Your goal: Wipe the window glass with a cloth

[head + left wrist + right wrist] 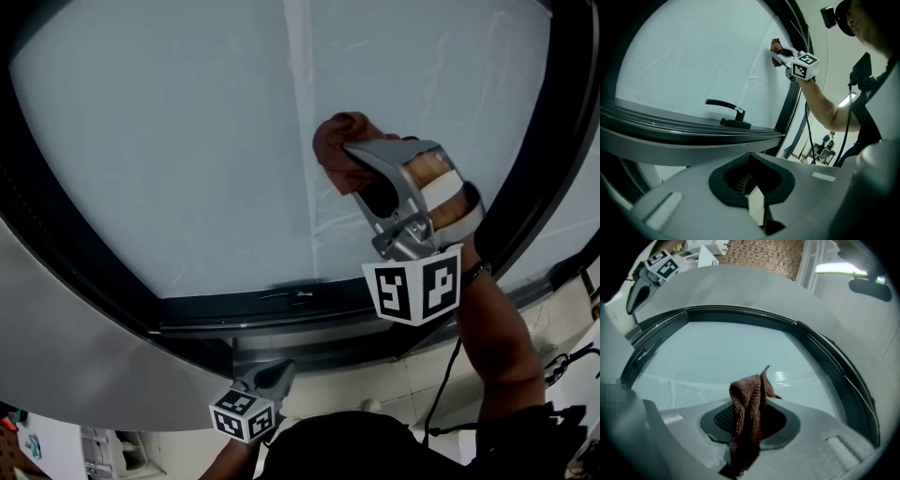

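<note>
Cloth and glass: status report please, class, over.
Right gripper shut on cloth, cloth against window glass. Left gripper shut, empty, held low. Nothing in the way.

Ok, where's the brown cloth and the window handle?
cloth [749,404]: right gripper view, on its bunched middle fold.
window handle [736,123]: left gripper view, on its black base.

An indoor work room, perhaps a lab or office, is showing here: a strip light [843,269] is glowing overhead, and a dark-framed window [187,141] with a lever handle [726,111] is sitting above pale tiles [398,375].
</note>
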The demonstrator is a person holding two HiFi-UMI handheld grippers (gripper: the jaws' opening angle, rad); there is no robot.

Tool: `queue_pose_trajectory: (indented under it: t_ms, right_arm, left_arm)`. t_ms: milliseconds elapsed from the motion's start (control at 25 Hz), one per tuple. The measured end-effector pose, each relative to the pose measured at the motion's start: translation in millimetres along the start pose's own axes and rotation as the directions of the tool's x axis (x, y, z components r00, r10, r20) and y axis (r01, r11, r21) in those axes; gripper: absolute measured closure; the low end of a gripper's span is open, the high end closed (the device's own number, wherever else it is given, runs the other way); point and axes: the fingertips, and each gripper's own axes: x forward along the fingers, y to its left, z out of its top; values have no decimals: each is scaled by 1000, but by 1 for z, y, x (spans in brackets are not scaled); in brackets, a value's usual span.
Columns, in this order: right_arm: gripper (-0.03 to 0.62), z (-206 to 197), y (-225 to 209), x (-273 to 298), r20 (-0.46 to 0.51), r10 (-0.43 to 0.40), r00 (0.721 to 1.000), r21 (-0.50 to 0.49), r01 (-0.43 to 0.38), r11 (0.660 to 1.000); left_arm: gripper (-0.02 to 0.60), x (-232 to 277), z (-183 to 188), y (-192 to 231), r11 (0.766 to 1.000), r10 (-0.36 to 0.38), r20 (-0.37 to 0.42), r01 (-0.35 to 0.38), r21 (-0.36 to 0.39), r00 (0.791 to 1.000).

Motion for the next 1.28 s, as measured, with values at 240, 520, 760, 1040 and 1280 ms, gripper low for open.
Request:
queue_pose_trajectory:
  t_ms: [240,520,760,1040,1280]
  right_arm:
    - [516,4,-23,18,1,-41,999,-20,41,999]
    - [516,5,-18,27,-8,-45,999,-53,44,998]
    - [516,5,-2,23,0,-61,998,-36,61,997]
    - [516,6,20,18,10,-50,999,-27,50,998]
    - [514,6,40,12,13,-23,1000,-7,23,1000]
  left_arm:
    - [565,-8,2,6,1000,27,25,-27,-13,999]
    - [565,-9,2,8,999,39,29,-38,-23,999]
    - [565,-8,1,9,999,36,17,-36,-22,999]
    - [565,-6,1,9,999,30,7,-30,-15,1000]
    - [565,-3,0,8,1000,22,-1,-22,-13,1000]
